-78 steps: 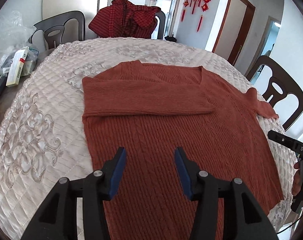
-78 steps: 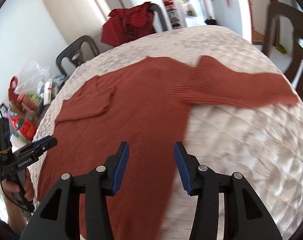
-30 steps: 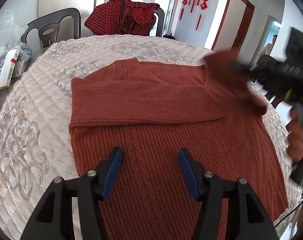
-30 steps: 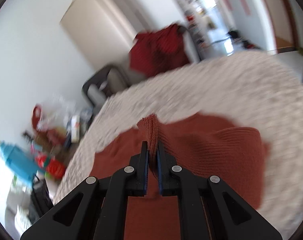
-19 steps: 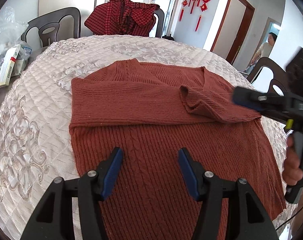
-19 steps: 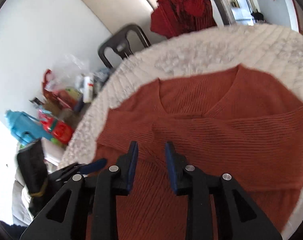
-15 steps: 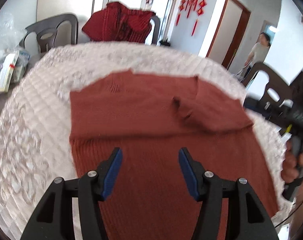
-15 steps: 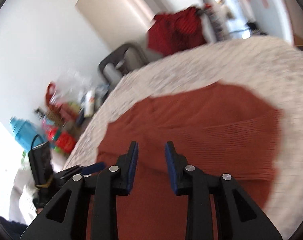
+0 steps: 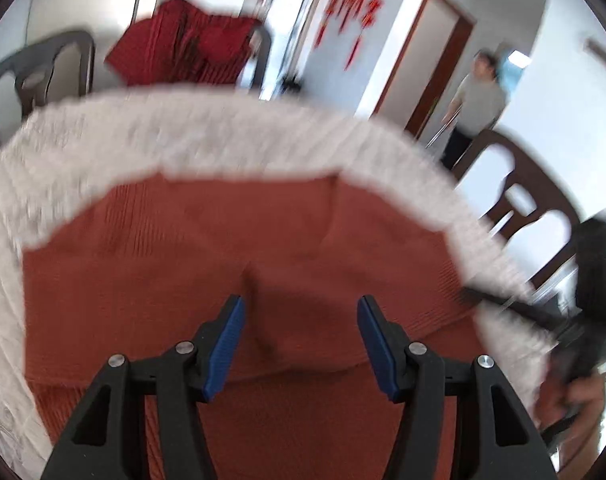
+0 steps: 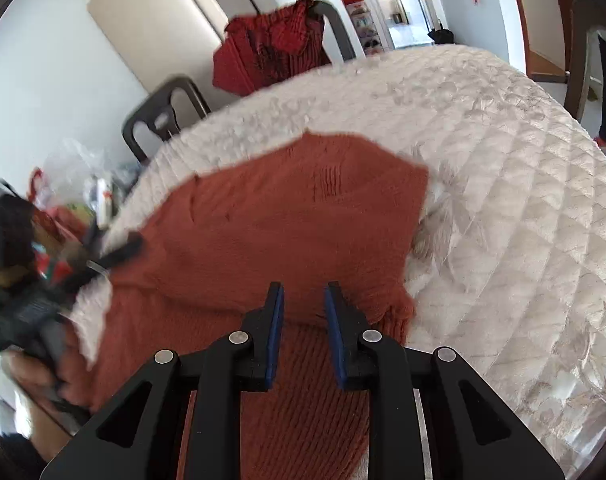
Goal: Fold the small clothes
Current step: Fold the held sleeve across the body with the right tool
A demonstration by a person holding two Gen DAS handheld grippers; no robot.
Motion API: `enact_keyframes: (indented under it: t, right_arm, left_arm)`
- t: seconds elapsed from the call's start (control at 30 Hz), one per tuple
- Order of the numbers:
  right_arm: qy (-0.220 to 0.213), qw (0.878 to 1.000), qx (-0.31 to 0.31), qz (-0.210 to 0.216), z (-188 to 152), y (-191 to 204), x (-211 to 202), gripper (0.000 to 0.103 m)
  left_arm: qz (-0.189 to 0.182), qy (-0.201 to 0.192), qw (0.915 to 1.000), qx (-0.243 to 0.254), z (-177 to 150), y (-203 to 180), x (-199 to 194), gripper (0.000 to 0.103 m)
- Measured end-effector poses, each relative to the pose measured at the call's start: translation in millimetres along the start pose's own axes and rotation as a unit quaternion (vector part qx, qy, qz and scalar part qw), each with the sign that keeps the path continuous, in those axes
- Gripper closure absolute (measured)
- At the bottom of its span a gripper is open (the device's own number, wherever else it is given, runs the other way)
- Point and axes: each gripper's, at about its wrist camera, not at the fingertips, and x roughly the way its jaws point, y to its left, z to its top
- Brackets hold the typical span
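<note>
A rust-coloured knitted sweater (image 9: 163, 264) lies flat on the white quilted table cover (image 9: 183, 132), with both sleeves folded across its chest. My left gripper (image 9: 301, 304) hovers over the folded sleeves; its jaws are wide apart and closing, with nothing between them. In the right wrist view the sweater (image 10: 263, 216) fills the middle. My right gripper (image 10: 303, 288) hangs above the sweater's right side beside the sleeve fold. Its jaws stand a narrow gap apart and are closing on nothing. The picture from the left wrist is blurred.
A red checked garment (image 10: 271, 52) hangs over a dark chair at the far side. Bags and boxes (image 10: 83, 192) crowd the left end. A brown chair (image 9: 523, 208) stands at the right edge, and a person (image 9: 479, 100) stands by the doorway.
The right gripper carried the right sleeve across the chest, let it go and drew back to the sweater's right side. The left gripper moved forward over the sweater.
</note>
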Motion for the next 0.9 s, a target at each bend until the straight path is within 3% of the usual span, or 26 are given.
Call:
enact_keyframes:
  t: [0.07, 0.3, 0.4, 0.5, 0.53, 0.63, 0.7, 0.83, 0.9]
  right_arm:
    - [-0.007, 1.0, 0.007, -0.009, 6.6, -6.2, 1.1, 0.081]
    - [-0.004, 0.999, 0.033, 0.011, 25.4, -28.7, 22.2, 0.081]
    - [-0.004, 0.999, 0.04, -0.001, 32.9, -35.3, 28.7, 0.081]
    - [-0.003, 0.999, 0.042, -0.012, 37.3, -41.5, 31.8, 0.081]
    - [-0.006, 0.999, 0.04, -0.012, 37.0, -41.5, 30.6, 0.081]
    - [-0.016, 0.999, 0.035, -0.013, 36.2, -41.7, 25.9, 0.081]
    - [-0.016, 0.999, 0.038, -0.012, 36.7, -45.2, 27.3, 0.081]
    - [-0.017, 0.999, 0.045, -0.012, 38.8, -52.2, 31.5, 0.083]
    - [-0.02, 0.998, 0.049, -0.014, 39.2, -54.9, 31.3, 0.083]
  left_arm:
    - [-0.006, -0.017, 0.9998, 0.01, -7.4, 3.7, -2.0, 0.048]
    - [-0.016, -0.018, 0.9997, 0.001, -4.5, 2.2, -15.4, 0.048]
    - [0.006, -0.032, 0.9994, 0.014, 7.0, -3.7, -15.8, 0.048]
    - [0.026, -0.007, 0.9996, 0.003, 13.7, 3.1, 0.2, 0.049]
    - [0.02, 0.003, 0.9998, -0.006, 13.9, 6.5, 5.2, 0.053]
    - [0.012, 0.008, 0.9999, 0.004, 14.0, 4.7, 8.9, 0.095]
    - [0.0, 0.006, 0.9999, 0.012, 15.7, 0.4, 8.3, 0.098]
    - [-0.001, -0.043, 0.9983, 0.039, 21.2, -10.1, -5.6, 0.098]
    - [0.019, -0.029, 0.9988, 0.036, 22.4, -5.3, 4.8, 0.098]
